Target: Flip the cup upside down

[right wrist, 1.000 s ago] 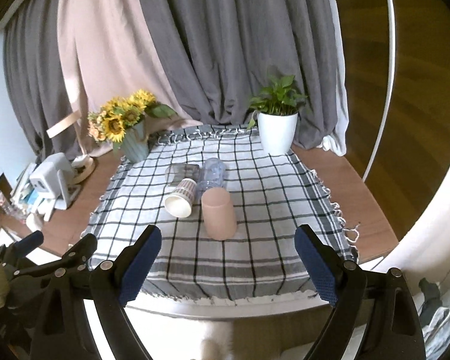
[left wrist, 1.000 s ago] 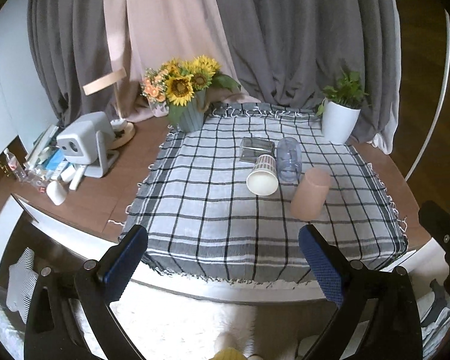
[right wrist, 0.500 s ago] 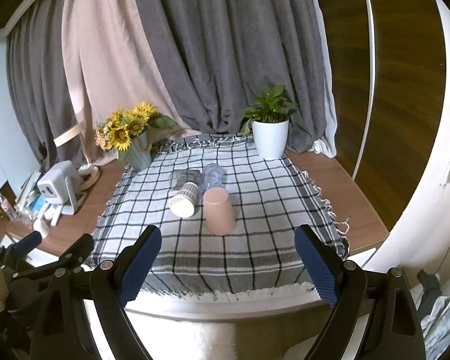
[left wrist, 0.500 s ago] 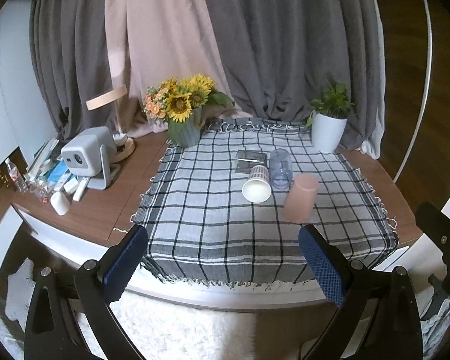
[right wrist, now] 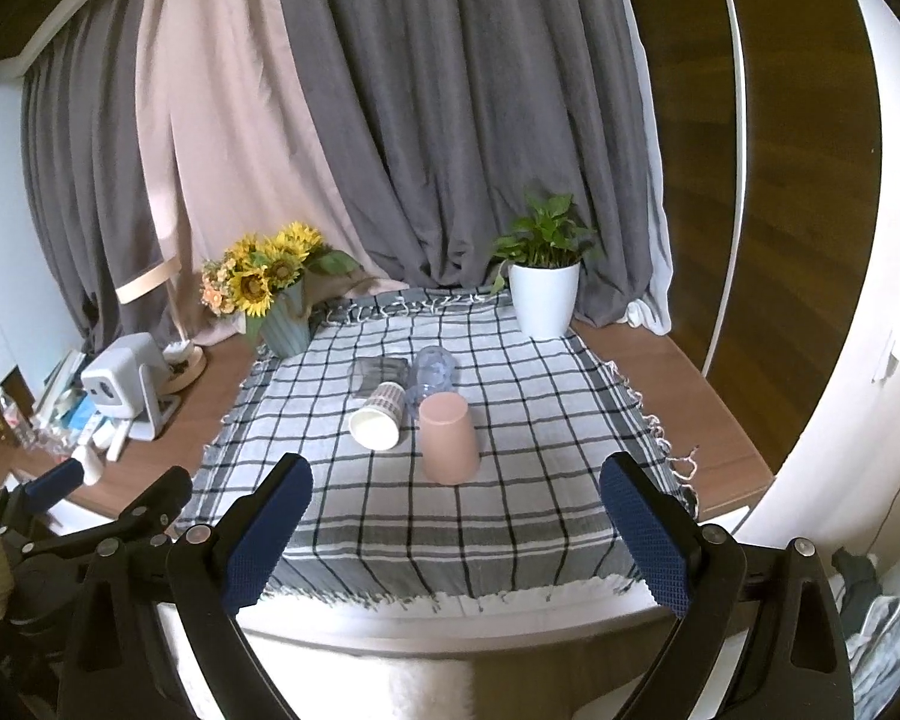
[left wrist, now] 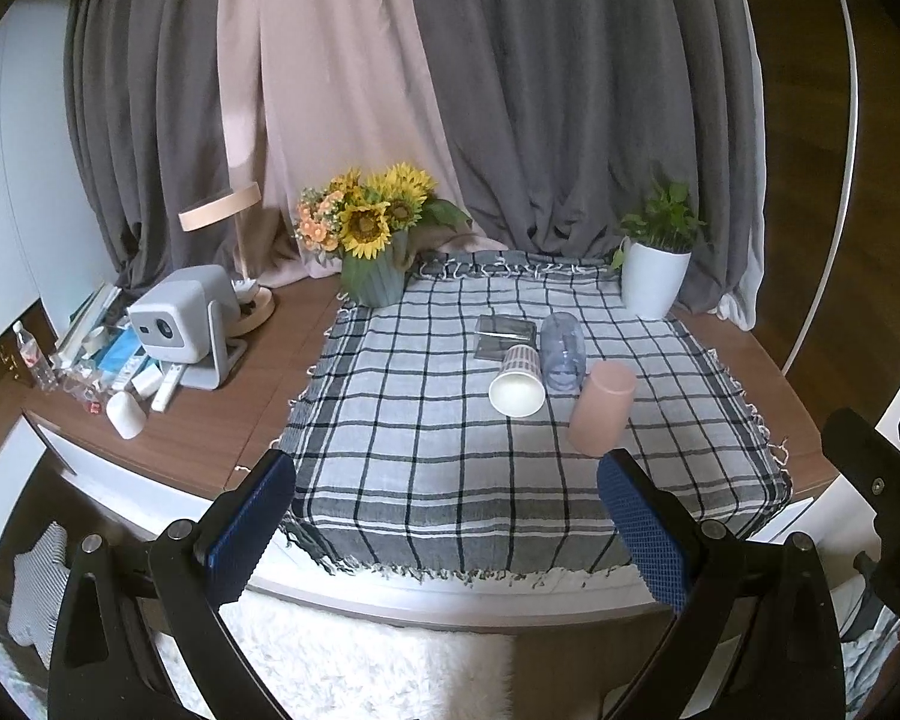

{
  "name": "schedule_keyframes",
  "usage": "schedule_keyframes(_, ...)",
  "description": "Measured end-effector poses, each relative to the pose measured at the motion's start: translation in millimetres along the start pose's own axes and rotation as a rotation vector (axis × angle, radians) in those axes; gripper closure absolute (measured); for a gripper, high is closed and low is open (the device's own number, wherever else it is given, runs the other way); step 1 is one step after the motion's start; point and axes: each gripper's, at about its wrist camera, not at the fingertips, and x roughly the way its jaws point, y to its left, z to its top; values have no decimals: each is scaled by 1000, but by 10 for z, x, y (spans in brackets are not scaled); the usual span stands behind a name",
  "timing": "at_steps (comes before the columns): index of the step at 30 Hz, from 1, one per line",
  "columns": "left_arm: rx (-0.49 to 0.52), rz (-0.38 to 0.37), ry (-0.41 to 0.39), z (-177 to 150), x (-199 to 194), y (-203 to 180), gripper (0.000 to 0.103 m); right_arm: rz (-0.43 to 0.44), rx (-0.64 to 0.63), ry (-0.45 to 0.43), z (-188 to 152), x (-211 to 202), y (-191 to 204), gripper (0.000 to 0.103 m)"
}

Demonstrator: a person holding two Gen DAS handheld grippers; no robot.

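Observation:
A pink cup (left wrist: 602,407) (right wrist: 448,438) stands upside down on the checked cloth (left wrist: 450,450). A white paper cup (left wrist: 517,381) (right wrist: 380,417) lies on its side, mouth toward me. A clear plastic cup (left wrist: 563,351) (right wrist: 431,373) lies behind them. My left gripper (left wrist: 447,522) is open and empty, held off the table's front edge. My right gripper (right wrist: 456,528) is open and empty, also in front of the table.
A sunflower vase (left wrist: 373,240) stands at the cloth's back left, a white plant pot (left wrist: 654,282) at the back right. A small dark tray (left wrist: 504,333) lies behind the cups. A projector (left wrist: 180,324), lamp and clutter fill the table's left side.
Both grippers have drawn back and up from the table; the cups look smaller and farther. The cups have not moved.

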Motion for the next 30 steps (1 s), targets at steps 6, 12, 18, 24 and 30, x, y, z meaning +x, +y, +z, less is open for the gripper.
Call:
schedule_keyframes(6, 3, -1, 0, 9, -1, -5, 0, -6, 3, -4, 3, -7, 12, 6)
schedule_keyframes(12, 11, -4, -3, 19, -19, -51, 0, -7, 2, -4, 1, -18, -21, 6)
schedule_keyframes(18, 15, -4, -5, 23, -27, -82, 0, -8, 1, -5, 4, -21, -34, 6)
schedule_keyframes(24, 16, -5, -3, 19, -38, -92, 0, -8, 0, -4, 7, -22, -36, 6)
schedule_keyframes(30, 14, -6, -4, 27, -44, -96, 0, -6, -1, -4, 8, -23, -47, 6)
